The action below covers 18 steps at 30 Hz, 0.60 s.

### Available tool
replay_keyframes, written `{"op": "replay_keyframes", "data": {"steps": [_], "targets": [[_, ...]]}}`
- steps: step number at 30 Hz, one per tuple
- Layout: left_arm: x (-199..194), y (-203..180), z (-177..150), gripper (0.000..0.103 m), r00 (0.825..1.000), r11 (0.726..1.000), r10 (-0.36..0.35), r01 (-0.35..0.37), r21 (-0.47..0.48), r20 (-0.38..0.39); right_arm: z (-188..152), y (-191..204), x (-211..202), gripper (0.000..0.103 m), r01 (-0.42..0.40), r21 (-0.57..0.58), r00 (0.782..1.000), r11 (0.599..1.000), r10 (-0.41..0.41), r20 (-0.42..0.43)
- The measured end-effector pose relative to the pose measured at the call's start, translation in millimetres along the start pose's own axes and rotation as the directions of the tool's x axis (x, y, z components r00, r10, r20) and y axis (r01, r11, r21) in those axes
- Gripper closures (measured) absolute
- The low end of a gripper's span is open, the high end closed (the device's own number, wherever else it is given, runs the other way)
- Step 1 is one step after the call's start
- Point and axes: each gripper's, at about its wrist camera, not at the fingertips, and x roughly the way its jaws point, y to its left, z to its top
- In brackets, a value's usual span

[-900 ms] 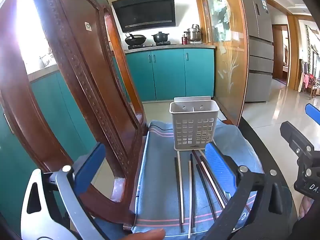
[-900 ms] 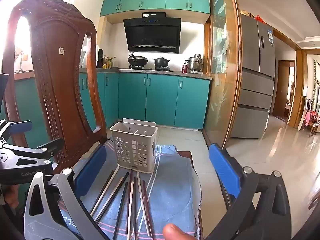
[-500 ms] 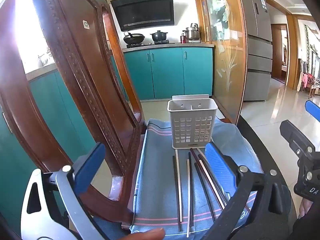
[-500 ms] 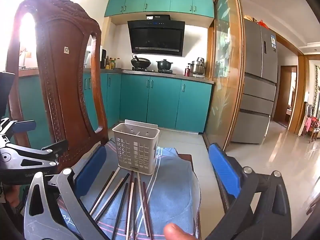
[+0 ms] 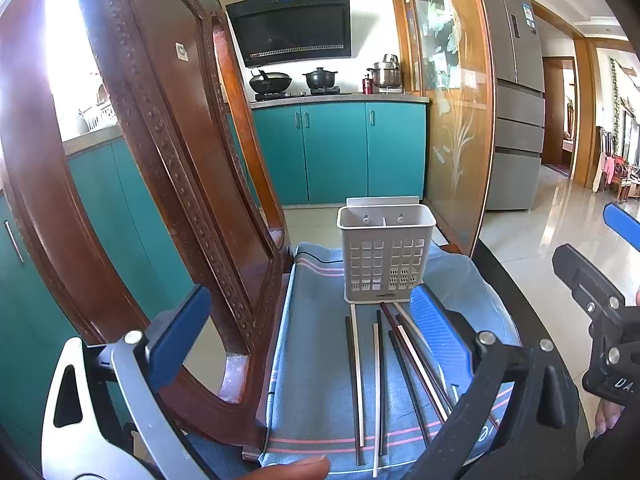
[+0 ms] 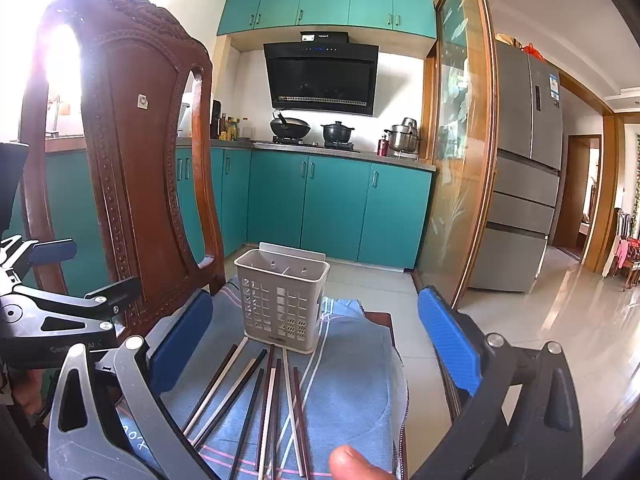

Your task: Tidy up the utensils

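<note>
A grey perforated utensil holder (image 5: 386, 254) stands upright and empty on a blue cloth (image 5: 316, 344); it also shows in the right wrist view (image 6: 282, 298). Several chopsticks (image 5: 376, 376), dark and white, lie flat on the cloth in front of it, also seen in the right wrist view (image 6: 262, 404). My left gripper (image 5: 308, 344) is open and empty, held above the near ends of the chopsticks. My right gripper (image 6: 316, 348) is open and empty, above the cloth right of the chopsticks. Each gripper shows at the edge of the other's view.
A carved wooden chair back (image 5: 160, 168) stands close on the left, against the cloth's left edge. A glass sliding door with wooden frame (image 5: 460, 120) is behind right. Teal kitchen cabinets (image 6: 320, 208) and a fridge (image 6: 524, 168) are farther back. The table edge (image 5: 520, 300) curves right.
Both grippers have lifted and drawn back a little, so the holder and chopsticks sit slightly lower and farther in view. Nothing on the cloth has moved.
</note>
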Motion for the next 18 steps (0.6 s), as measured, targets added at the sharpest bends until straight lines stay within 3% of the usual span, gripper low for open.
{"op": "replay_keyframes", "data": {"steps": [18], "targets": [[-4.3, 3.1, -1.3, 0.004, 1.000, 1.000, 0.008, -0.008, -0.010, 0.012, -1.4, 3.5, 3.8, 0.003, -0.025, -0.019, 1.000, 1.000, 0.025, -0.001]]}}
